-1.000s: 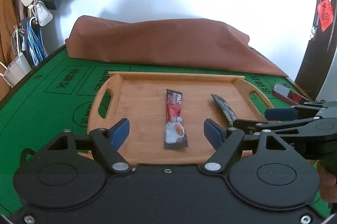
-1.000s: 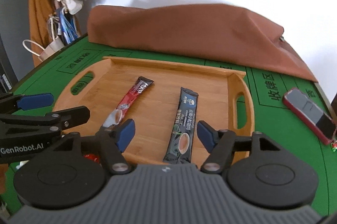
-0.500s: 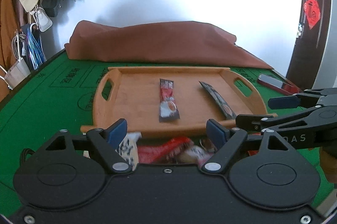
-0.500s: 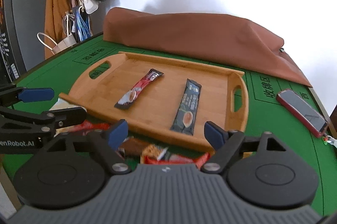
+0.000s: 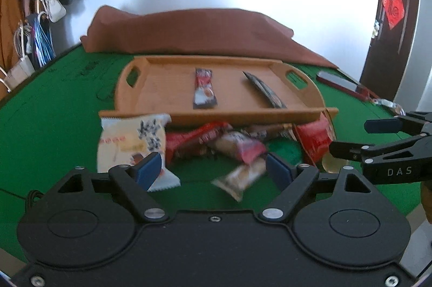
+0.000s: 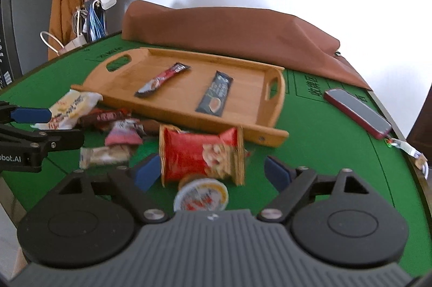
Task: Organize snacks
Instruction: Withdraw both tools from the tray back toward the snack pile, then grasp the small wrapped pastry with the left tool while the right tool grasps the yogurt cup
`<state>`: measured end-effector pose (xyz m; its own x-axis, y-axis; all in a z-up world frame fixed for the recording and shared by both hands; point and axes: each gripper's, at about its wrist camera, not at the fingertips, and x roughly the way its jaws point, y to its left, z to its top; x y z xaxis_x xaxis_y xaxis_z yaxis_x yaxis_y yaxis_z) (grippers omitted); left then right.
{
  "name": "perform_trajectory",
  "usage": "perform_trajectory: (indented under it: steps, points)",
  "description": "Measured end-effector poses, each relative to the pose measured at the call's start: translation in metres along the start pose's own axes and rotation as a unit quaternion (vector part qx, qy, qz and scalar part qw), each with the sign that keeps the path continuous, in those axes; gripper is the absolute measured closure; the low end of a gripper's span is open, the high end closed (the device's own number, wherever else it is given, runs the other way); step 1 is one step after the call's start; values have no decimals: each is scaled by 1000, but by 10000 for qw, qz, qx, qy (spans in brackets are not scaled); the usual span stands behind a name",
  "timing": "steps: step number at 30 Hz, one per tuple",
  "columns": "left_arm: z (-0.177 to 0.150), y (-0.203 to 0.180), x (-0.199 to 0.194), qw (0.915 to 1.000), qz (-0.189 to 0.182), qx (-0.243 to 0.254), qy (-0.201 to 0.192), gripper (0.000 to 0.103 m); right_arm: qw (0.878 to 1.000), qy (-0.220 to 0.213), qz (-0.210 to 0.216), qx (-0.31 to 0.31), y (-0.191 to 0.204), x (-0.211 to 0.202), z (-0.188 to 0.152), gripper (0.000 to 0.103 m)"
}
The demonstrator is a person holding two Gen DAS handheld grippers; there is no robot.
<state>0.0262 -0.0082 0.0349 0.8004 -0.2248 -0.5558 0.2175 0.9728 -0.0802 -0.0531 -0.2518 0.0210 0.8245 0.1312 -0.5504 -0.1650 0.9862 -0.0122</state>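
While both tools hang over the snack pile, the scene reads as follows.

Writing: "DAS" in pale letters shows on the right hand-held gripper (image 5: 348,137) seen from the left camera; "bot.AI" shows on the left hand-held gripper (image 6: 64,126) seen from the right camera; white Chinese characters are printed on the green felt table (image 6: 324,152), too small to read; wrapper print is blurred.

Tray: one oval bamboo tray with cut-out handles (image 6: 243,122) lies on the table, holding two stick sachets, one red and white sachet (image 6: 162,80) and one dark sachet (image 6: 216,94), lying apart.

Loose snacks: just in front of the tray's near rim lie one cream and white pouch with black characters (image 5: 132,141), one red crinkled packet with gold edges (image 6: 201,154), one round foil-lidded cup (image 6: 201,196), and several small red, brown and pale wrapped bars whose count I cannot tell.

Other: one red-cased phone (image 6: 356,111) lies on the felt right of the tray; one brown cloth (image 6: 229,27) is heaped behind it.

Left hand-held gripper: released, blue pads spread, nothing pressed between them.

Right hand-held gripper: jaws opening; the red packet and cup show between the pads, untouched.
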Motion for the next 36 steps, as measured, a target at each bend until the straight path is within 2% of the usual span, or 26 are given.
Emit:
perform_trajectory:
  steps: [9,15,20,23,25,28,36]
  points:
    - [-10,-16,21,9995,-10,211,229,19,9996,235,11,-153,0,6,-14,12]
    - [-7,-23,31,9990,-192,276,309,21,9993,277,133,-229,1,10,-18,12]
    - [-5,-26,40,9982,-257,406,366,28,9992,277,121,-266,1,12,-19,14]
    - [-4,-28,44,9975,-321,459,435,38,9992,310,145,-224,0,13,-19,17]
    - [-5,-29,45,9969,-350,511,484,47,9991,321,155,-220,0,14,-20,23]
    - [-8,-34,44,9963,-301,661,468,52,9990,334,207,-217,-1,15,-20,28]
    - [-9,-36,48,9957,-277,732,495,57,9984,395,323,-235,5,19,-22,36]
